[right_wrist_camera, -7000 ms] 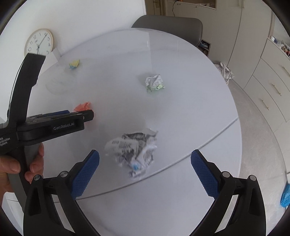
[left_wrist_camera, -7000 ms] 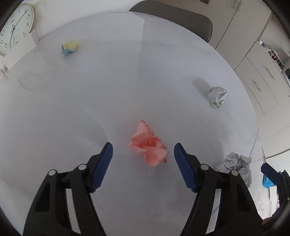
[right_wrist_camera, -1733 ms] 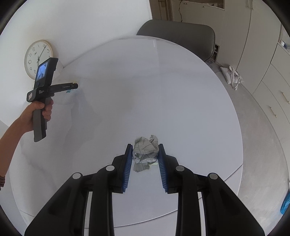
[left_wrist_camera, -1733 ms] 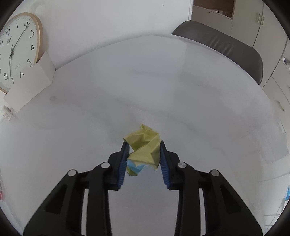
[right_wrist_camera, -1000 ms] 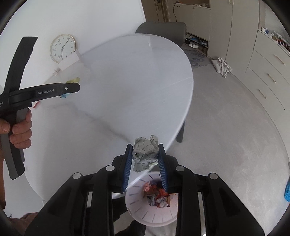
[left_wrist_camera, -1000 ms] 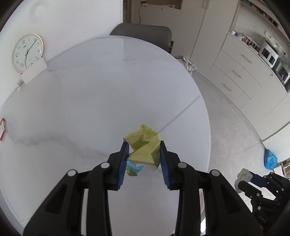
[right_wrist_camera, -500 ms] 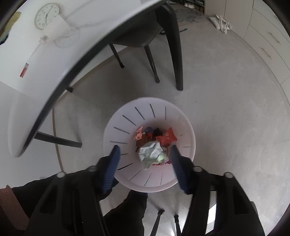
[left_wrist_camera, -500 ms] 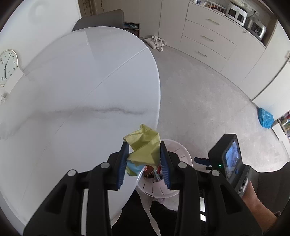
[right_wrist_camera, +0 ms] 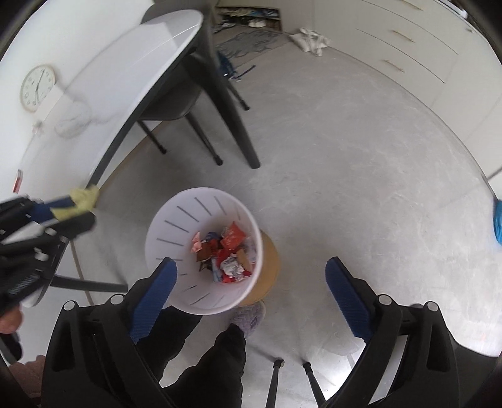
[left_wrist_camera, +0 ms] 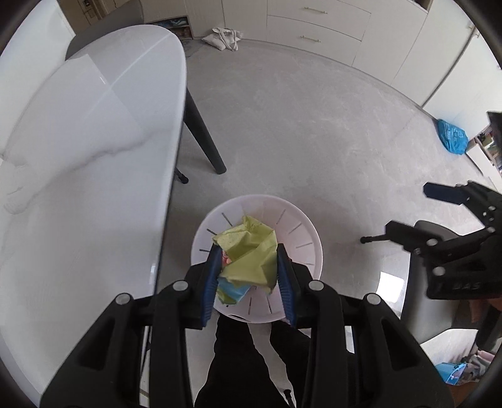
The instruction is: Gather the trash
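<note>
My left gripper [left_wrist_camera: 248, 276] is shut on a crumpled yellow-green and blue paper ball [left_wrist_camera: 248, 254] and holds it over the white slotted trash bin [left_wrist_camera: 301, 238] on the floor. In the right wrist view the bin [right_wrist_camera: 175, 226] holds several crumpled wrappers and paper balls [right_wrist_camera: 227, 254]. My right gripper [right_wrist_camera: 251, 292] is open and empty above the bin's near rim. The left gripper with the yellow paper [right_wrist_camera: 81, 201] shows at the left there. The right gripper [left_wrist_camera: 439, 213] shows open at the right in the left wrist view.
The white oval table [left_wrist_camera: 78, 150] with dark legs [left_wrist_camera: 204, 138] stands left of the bin. A grey chair [right_wrist_camera: 175, 97] sits under it. The person's dark trouser legs [right_wrist_camera: 216, 361] are below the bin. A blue bag [left_wrist_camera: 451, 138] and white cabinets [left_wrist_camera: 313, 28] lie farther off.
My right gripper has opened wider and pulled back above the bin, with its grey paper ball now lying inside. My left gripper has carried the yellow paper from beside the table to over the bin.
</note>
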Available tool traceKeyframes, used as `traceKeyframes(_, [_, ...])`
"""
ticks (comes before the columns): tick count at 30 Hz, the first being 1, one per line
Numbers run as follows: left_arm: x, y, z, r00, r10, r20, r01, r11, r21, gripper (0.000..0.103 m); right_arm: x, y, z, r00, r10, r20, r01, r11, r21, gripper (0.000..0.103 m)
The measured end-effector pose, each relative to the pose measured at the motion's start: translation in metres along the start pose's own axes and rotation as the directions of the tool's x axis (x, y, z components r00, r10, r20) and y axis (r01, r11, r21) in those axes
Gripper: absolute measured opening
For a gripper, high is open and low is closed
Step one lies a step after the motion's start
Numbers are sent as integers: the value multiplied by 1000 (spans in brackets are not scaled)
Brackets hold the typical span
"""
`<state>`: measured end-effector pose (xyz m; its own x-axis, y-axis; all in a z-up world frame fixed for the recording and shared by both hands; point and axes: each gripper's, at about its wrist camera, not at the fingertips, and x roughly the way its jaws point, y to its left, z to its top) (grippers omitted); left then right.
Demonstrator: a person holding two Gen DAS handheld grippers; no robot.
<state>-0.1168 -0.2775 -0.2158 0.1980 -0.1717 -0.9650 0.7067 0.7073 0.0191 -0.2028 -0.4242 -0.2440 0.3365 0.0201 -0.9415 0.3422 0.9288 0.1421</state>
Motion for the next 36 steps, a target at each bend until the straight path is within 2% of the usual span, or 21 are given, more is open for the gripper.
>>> traceKeyframes(1, [10,-5,-2,1000,-9,-13,9,1000,4,40,-3,-5,-3,1000,-13,1,13,1000,10,95])
traceKeyframes(2, [20,-8,-3,999,-14,-29,14,1000,5,52,-4,-9,-5,1000,-19,-1,19,1000,17,95])
traceKeyframes(5, [47,-13,-9,998,-16,-68,16,1000,10,75,-5,-19,-11,1000,-26,-9,27,999,38,95])
traceKeyframes(10, [66,-26,-20,994,11,-109,-8,999,31,79,-1,-21,-17,999,-23,-27,24,998,51,95])
traceKeyframes(14, [56,-25,-15,995,-2,-100,3,1000,9,80,-5,-20,-17,1000,-18,-21,19,998,54,95])
traceKeyframes(18, [10,-17,-4,1000,-19,8,20,999,-38,80,-23,-9,-9,999,-40,23,40,999,34,95])
traceKeyframes(22, [-67,8,7,989,33,145,-15,992,-123,83,-62,10,17,995,-42,89,42,999,-3,95])
traceKeyframes(24, [-105,27,11,974,84,211,-45,982,-182,88,-86,27,36,990,-21,139,28,999,-46,101])
traceKeyframes(28, [-176,70,20,928,197,316,-105,953,-285,94,-135,77,73,967,5,256,34,989,-147,101])
traceKeyframes(33, [-251,126,29,854,315,413,-147,909,-390,95,-197,147,112,907,84,413,19,971,-240,101])
traceKeyframes(36, [-296,161,33,809,352,472,-126,887,-445,95,-232,181,135,865,121,486,21,961,-276,101])
